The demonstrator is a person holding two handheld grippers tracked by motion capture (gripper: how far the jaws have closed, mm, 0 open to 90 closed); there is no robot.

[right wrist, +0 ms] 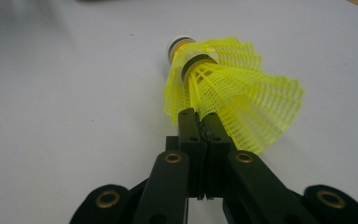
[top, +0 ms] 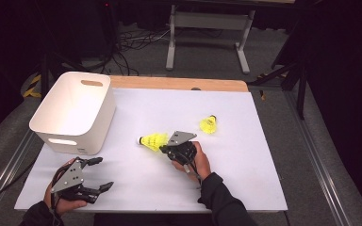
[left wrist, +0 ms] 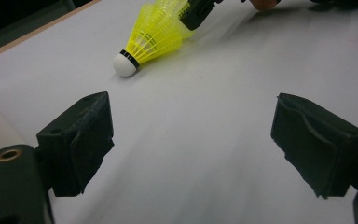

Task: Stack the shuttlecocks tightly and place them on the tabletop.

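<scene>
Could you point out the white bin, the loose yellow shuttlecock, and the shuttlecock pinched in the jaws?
white bin (top: 92,83): high view, on its far wall near the handle slot.
loose shuttlecock (top: 208,124): high view, on its yellow skirt.
pinched shuttlecock (right wrist: 242,100): right gripper view, on its mesh skirt.

Bin (top: 75,110) left of shuttlecocks (top: 153,141)

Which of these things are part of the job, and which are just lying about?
In the job:
- yellow plastic mesh shuttlecocks, nested, pinched at the skirt by the right claw
- second yellow shuttlecock
- probably the white plastic bin

Lying about:
- left claw, open and idle
- cables on the floor
</scene>
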